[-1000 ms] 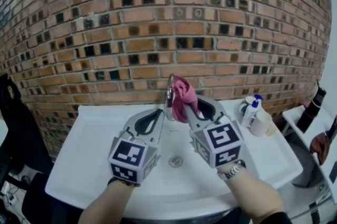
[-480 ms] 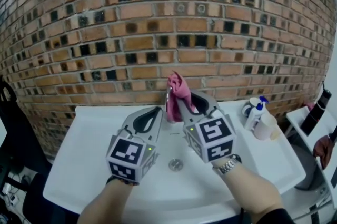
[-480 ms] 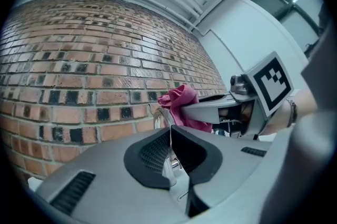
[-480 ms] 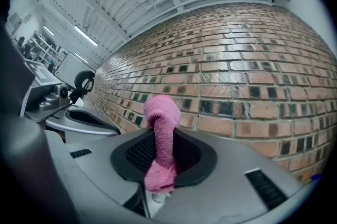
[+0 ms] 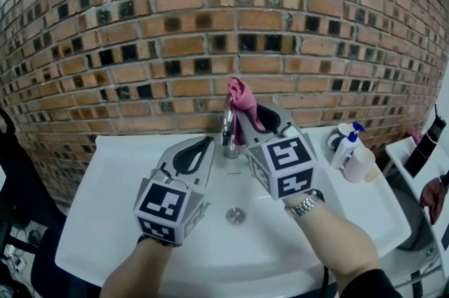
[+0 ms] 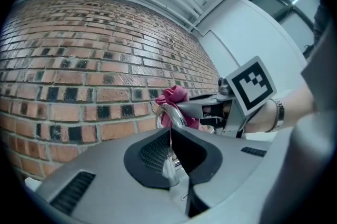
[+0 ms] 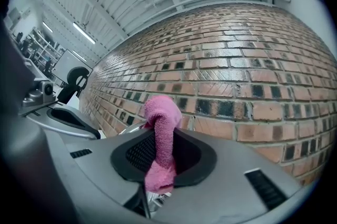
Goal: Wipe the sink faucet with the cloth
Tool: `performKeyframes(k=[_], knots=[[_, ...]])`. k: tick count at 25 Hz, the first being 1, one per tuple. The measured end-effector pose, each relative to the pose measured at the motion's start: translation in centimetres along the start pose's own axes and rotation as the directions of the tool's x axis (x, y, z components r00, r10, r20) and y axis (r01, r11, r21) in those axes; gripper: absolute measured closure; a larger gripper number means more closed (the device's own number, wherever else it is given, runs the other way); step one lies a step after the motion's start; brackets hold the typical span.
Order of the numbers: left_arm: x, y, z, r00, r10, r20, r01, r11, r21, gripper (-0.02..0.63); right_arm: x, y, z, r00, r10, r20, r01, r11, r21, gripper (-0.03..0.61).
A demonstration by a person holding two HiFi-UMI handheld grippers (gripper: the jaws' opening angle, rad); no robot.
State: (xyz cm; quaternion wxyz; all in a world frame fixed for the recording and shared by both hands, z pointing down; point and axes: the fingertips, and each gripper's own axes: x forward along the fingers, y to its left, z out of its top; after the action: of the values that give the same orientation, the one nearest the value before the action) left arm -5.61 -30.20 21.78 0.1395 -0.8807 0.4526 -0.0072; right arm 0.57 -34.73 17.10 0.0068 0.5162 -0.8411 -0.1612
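Note:
A chrome faucet (image 5: 227, 125) rises at the back of the white sink (image 5: 105, 219). My right gripper (image 5: 240, 116) is shut on a pink cloth (image 5: 240, 97), which bunches against the top right of the faucet's arc. In the right gripper view the cloth (image 7: 160, 144) hangs between the pads, with chrome showing behind it. My left gripper (image 5: 209, 143) hovers over the basin just left of the faucet, shut and holding nothing. In the left gripper view its shut tips (image 6: 170, 130) point at the faucet (image 6: 169, 112), with the cloth (image 6: 174, 97) behind it.
A brick wall (image 5: 210, 23) stands right behind the sink. Pump bottles (image 5: 347, 139) and a cup (image 5: 361, 165) sit on the sink's right rim. The drain (image 5: 236, 216) lies under my hands. A dark chair (image 5: 14, 170) is at the left, a shelf with a bottle (image 5: 424, 146) at the right.
My right gripper has carried the cloth from the faucet's right side up over its top, towards the wall. My left gripper has drifted a little left and back.

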Motion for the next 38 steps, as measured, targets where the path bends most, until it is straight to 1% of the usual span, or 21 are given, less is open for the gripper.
performKeyframes(k=[4, 18, 25, 34, 38], knots=[[0.0, -0.1, -0.5, 1.000, -0.012, -0.009, 0.012, 1.000, 0.021, 0.600, 0.8, -0.7, -0.3, 1.000, -0.006, -0.004, 0.006, 1.000, 0.009, 0.505], [-0.3, 0.1, -1.7, 1.000, -0.014, -0.027, 0.014, 1.000, -0.004, 0.600, 3.6, -2.0, -2.7, 0.999, -0.009, -0.037, 0.009, 1.000, 0.003, 0.508], [-0.6, 0.3, -2.0, 1.000, -0.004, -0.031, 0.004, 1.000, -0.011, 0.600, 4.6, -2.6, -4.1, 0.998, -0.008, -0.068, 0.008, 1.000, 0.002, 0.509], [-0.6, -0.1, -2.5, 0.999, -0.008, -0.045, 0.008, 1.000, -0.007, 0.600, 5.6, -3.2, -7.9, 0.985, -0.021, -0.169, 0.028, 0.999, 0.035, 0.512], [-0.6, 0.1, -2.5, 0.999, 0.000, -0.048, -0.001, 1.000, -0.022, 0.598, 5.9, -3.2, -9.7, 0.977, -0.024, -0.210, 0.035, 0.998, 0.048, 0.513]])
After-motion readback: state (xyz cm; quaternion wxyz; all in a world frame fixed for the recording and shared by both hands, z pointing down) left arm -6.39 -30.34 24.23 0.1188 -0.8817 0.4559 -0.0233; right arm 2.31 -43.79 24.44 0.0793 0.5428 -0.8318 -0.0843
